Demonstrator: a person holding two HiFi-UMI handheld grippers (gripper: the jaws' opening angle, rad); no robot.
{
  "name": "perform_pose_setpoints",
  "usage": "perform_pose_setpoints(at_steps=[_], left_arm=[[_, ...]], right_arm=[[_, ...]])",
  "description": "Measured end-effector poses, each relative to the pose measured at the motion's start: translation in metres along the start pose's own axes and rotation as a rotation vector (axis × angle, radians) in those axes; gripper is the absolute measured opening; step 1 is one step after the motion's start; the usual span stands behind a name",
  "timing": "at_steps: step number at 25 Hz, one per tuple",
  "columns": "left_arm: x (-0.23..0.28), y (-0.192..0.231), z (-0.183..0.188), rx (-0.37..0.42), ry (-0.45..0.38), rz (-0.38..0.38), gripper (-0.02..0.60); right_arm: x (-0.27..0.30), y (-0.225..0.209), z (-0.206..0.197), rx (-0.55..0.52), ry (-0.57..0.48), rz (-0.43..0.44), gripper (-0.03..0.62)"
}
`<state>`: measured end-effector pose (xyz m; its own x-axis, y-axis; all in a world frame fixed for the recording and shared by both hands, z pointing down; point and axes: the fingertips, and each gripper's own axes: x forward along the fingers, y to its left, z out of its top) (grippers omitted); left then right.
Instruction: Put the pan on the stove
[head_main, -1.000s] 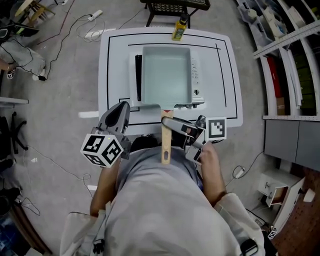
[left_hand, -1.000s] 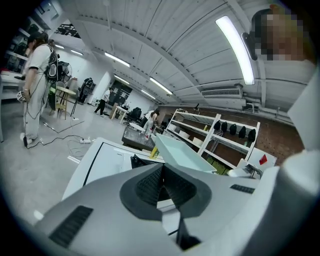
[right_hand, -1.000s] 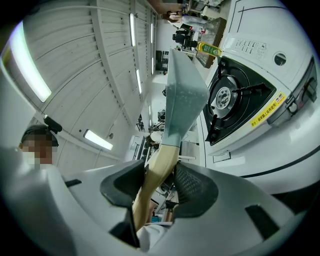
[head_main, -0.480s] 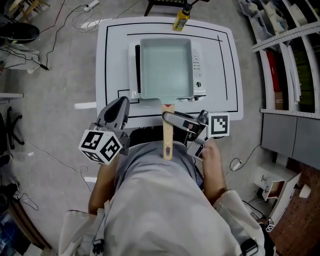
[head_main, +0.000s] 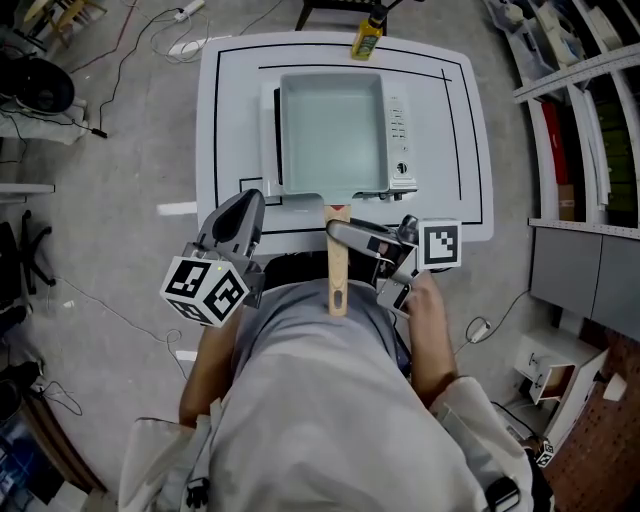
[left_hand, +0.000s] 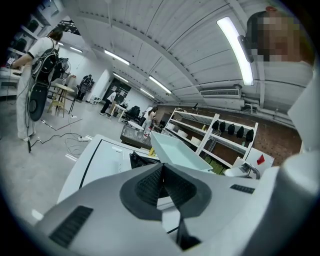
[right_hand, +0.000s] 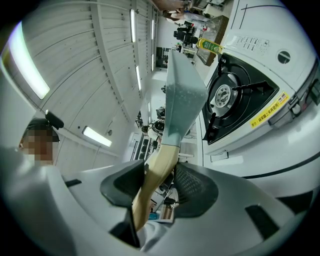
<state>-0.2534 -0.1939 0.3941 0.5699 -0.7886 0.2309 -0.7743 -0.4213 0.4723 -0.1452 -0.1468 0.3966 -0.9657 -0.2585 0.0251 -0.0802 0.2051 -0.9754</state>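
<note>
— Where is the pan?
— The pan, pale and rectangular, hangs over the stove and covers most of it in the head view. In the right gripper view a strip of the room shows between its base and the burner.

— What holds it?
— The right tongs pinch the wooden handle, one pad on each side. The handle points back toward the person's body.

— And the other side?
— The left tongs are pressed together with nothing between them. They hover over the near left edge of the worktop, apart from the pan.

— Describe the surface.
— The worktop is white, with rounded corners and thin black rectangles drawn on it. The stove stands in the middle of it. A yellow bottle stands at the far edge, just behind the stove.

— And the room?
— The floor is grey concrete, with cables trailing across it to the left. Shelves run along the right. The left gripper view shows a large hall with strip lights on a ribbed ceiling. A person stands at the far left of that view, back turned.
</note>
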Motion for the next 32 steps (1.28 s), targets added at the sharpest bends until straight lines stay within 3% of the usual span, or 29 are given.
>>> perform_pose_setpoints(at_steps=[32], left_arm=[[0.020,-0.005,-0.012,-0.009,0.034,0.054,0.008]], right_arm=[[-0.012,-0.033,0.015,0.058,0.045,0.008,0.187]])
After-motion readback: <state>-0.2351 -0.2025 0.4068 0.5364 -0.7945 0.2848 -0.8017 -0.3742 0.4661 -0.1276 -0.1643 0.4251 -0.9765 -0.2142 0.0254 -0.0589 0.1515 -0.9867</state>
